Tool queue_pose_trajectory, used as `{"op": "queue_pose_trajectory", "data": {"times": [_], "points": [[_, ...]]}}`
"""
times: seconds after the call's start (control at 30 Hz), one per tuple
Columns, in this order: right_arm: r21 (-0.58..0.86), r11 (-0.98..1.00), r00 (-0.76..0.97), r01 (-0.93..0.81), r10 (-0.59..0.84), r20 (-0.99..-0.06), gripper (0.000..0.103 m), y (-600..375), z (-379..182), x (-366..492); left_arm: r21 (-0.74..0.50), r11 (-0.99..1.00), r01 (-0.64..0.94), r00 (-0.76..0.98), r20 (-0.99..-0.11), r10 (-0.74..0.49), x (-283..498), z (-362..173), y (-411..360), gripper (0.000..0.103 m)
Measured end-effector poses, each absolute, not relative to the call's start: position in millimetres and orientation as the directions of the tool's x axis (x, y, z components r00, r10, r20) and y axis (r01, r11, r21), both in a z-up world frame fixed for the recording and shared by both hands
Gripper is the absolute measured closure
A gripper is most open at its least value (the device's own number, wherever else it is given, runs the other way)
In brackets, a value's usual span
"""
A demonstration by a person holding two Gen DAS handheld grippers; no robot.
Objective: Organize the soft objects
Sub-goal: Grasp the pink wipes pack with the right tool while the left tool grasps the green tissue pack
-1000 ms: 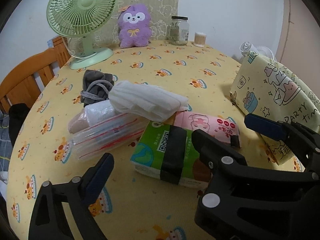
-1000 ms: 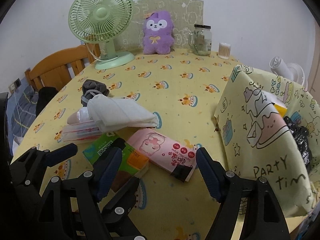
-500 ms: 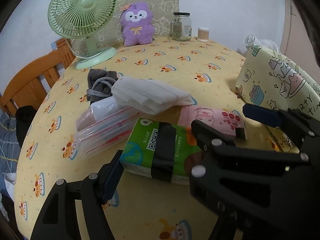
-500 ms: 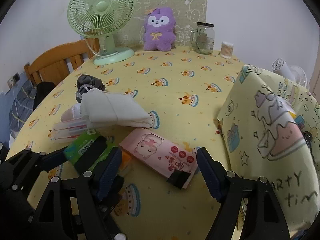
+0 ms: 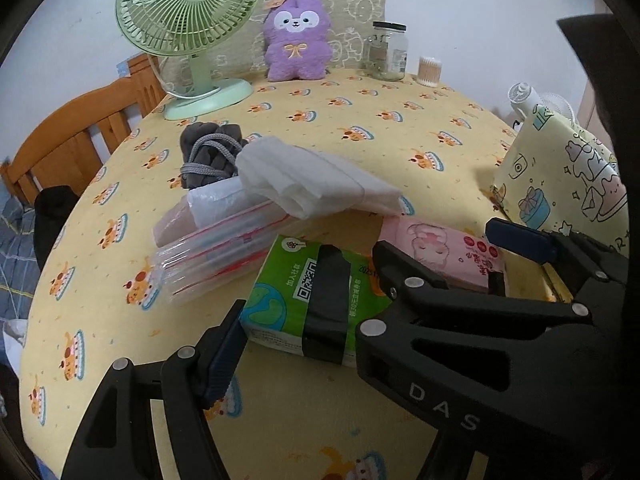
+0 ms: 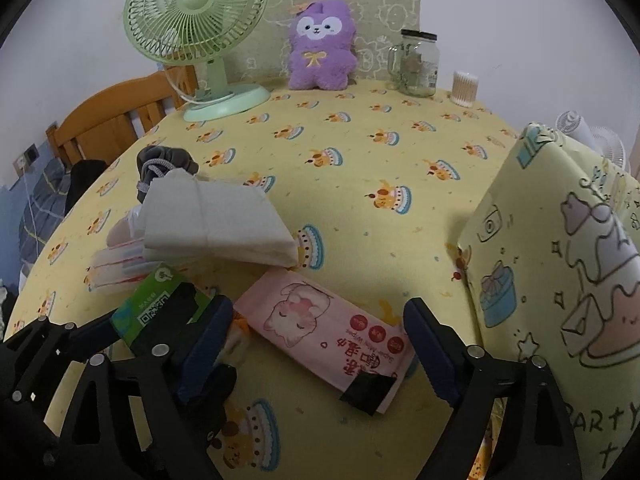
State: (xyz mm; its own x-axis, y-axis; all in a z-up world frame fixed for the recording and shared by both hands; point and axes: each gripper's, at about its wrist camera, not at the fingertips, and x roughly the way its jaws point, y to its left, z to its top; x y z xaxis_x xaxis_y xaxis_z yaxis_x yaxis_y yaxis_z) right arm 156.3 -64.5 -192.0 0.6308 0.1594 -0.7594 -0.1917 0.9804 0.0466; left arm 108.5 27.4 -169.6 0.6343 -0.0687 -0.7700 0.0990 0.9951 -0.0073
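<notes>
A green tissue pack with a black band lies near the table's front, between the fingers of my open left gripper. It also shows in the right wrist view. A pink wet-wipes pack lies between the fingers of my open right gripper, not gripped. A folded white cloth rests on clear zip bags. A grey drawstring pouch lies behind them. A yellow party bag stands at the right.
A green desk fan, a purple plush, a glass jar and a cotton-swab tub stand along the far edge. A wooden chair stands at the left. The table has a yellow patterned cloth.
Both grippers have moved forward and down. The left fingers now flank the green tissue pack, and the right fingers flank the pink wipes pack.
</notes>
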Motion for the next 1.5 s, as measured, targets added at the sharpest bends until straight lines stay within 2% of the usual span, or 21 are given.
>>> {"op": "queue_pose_trajectory", "data": {"times": [0.2, 0.3, 0.37, 0.43, 0.53, 1.07, 1.3, 1.5], "points": [[0.096, 0.971, 0.586, -0.22, 0.21, -0.783, 0.002, -64, -197, 162, -0.002, 0.997, 0.075, 0.63, -0.775, -0.049, 102, -169, 34, 0.027], [0.094, 0.97, 0.582, -0.226, 0.212, -0.785, 0.002, -62, -197, 160, 0.001, 0.997, 0.075, 0.629, -0.776, -0.046, 99, -169, 34, 0.027], [0.101, 0.97, 0.579, -0.222, 0.215, -0.787, 0.007, -62, -196, 156, 0.004, 0.997, 0.078, 0.63, -0.775, -0.046, 97, -170, 33, 0.027], [0.107, 0.965, 0.576, -0.239, 0.229, -0.784, 0.021, -59, -195, 151, -0.002, 0.997, 0.078, 0.629, -0.776, -0.051, 95, -170, 34, 0.027], [0.123, 0.954, 0.566, -0.272, 0.262, -0.781, 0.037, -54, -192, 145, -0.002, 0.997, 0.077, 0.632, -0.773, -0.051, 94, -170, 34, 0.027], [0.109, 0.966, 0.575, -0.235, 0.229, -0.785, 0.039, -47, -190, 164, -0.012, 0.996, 0.087, 0.637, -0.768, -0.065, 108, -170, 38, 0.027], [0.13, 0.964, 0.566, -0.234, 0.244, -0.787, 0.056, -47, -192, 171, -0.023, 0.995, 0.093, 0.633, -0.77, -0.077, 113, -170, 37, 0.027], [0.135, 0.963, 0.568, -0.235, 0.248, -0.785, 0.061, -47, -192, 169, -0.018, 0.995, 0.098, 0.632, -0.772, -0.076, 112, -171, 35, 0.027]]}}
